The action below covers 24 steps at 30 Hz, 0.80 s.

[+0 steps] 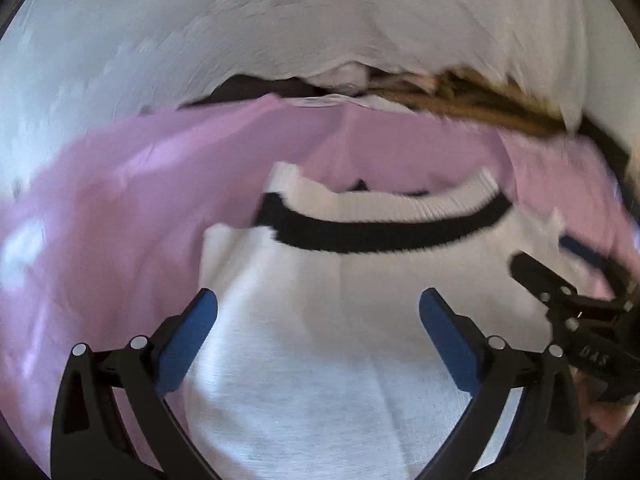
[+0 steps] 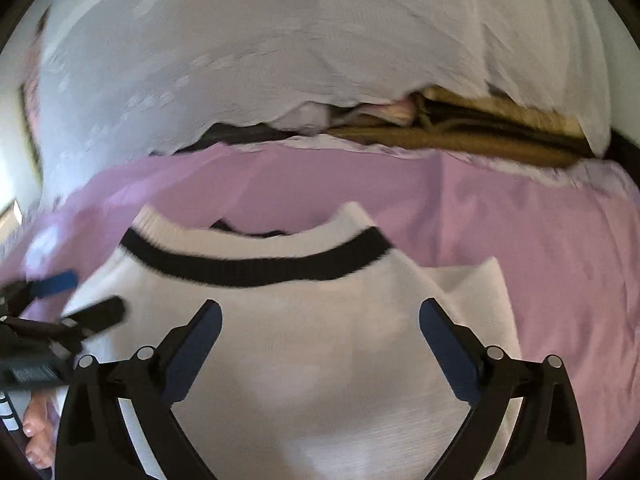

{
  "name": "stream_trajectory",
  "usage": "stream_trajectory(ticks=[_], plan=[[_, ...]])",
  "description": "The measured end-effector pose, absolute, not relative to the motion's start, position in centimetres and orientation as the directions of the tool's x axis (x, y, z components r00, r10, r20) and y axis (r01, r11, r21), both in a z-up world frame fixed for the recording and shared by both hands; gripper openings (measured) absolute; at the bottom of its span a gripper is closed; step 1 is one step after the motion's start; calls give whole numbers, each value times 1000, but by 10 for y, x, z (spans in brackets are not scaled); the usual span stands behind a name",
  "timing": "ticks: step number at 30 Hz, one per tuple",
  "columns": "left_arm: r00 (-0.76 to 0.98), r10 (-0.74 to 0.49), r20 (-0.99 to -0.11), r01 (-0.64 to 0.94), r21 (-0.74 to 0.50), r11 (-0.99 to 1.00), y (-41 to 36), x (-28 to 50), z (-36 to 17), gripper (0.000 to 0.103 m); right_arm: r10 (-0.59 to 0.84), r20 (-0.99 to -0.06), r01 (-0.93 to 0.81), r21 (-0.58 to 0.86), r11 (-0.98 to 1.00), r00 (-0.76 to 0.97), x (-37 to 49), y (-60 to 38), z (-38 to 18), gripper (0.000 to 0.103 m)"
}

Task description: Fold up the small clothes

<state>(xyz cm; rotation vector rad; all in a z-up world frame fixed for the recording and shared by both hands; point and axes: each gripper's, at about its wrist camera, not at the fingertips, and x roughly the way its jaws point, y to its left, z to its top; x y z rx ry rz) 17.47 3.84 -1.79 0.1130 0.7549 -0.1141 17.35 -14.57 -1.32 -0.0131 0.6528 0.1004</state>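
Right wrist view alone shows the white sweater [image 2: 304, 360] sleeve [image 2: 480, 292] folded out; both the left gripper [image 1: 318, 312] and the right gripper [image 2: 320, 324] gape wide, holding nothing.

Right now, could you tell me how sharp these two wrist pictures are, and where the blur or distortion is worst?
Left wrist view: motion blur smears the pink sheet and the sweater, while the left gripper stays fairly crisp. Right wrist view: similar blur on the sweater's black collar stripe; the right gripper is sharp. Both: fisheye bending curves the edges, with dark corners.
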Motion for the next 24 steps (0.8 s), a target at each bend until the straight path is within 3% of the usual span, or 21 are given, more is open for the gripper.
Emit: stream_trajectory(ticks=[1, 3, 5, 7, 11, 15, 22, 24], plan=[[727, -18, -687, 127, 108, 986, 33, 176, -22, 99, 18, -620, -67, -56, 996, 784, 175, -139, -18, 100], [693, 32, -720, 112, 152, 982, 30, 187, -42, 99, 6, -696, -96, -90, 991, 718, 188, -134, -37, 99], [663, -35, -748, 108, 48, 993, 43, 194, -49, 99, 70, -731, -103, 0, 995, 679, 195, -144, -41, 100], [654, -69, -754, 108, 2, 994, 51, 195, -48, 99, 101, -733, -106, 40, 994, 673, 197, -149, -42, 100], [682, -30, -731, 106, 58, 993, 45, 193, -49, 99, 89, -729, -105, 23, 994, 679, 195, -148, -43, 100], [679, -81, -730, 113, -6, 994, 55, 193, -51, 99, 102, -722, -102, 43, 994, 684, 193, -149, -45, 100], [690, -101, -717, 119, -25, 993, 57, 184, -49, 99, 42, -706, -62, -3, 998, 707, 187, -147, -43, 100], [716, -113, -689, 115, -44, 992, 60, 170, -44, 99, -35, -670, -5, -58, 998, 742, 178, -145, -37, 99]])
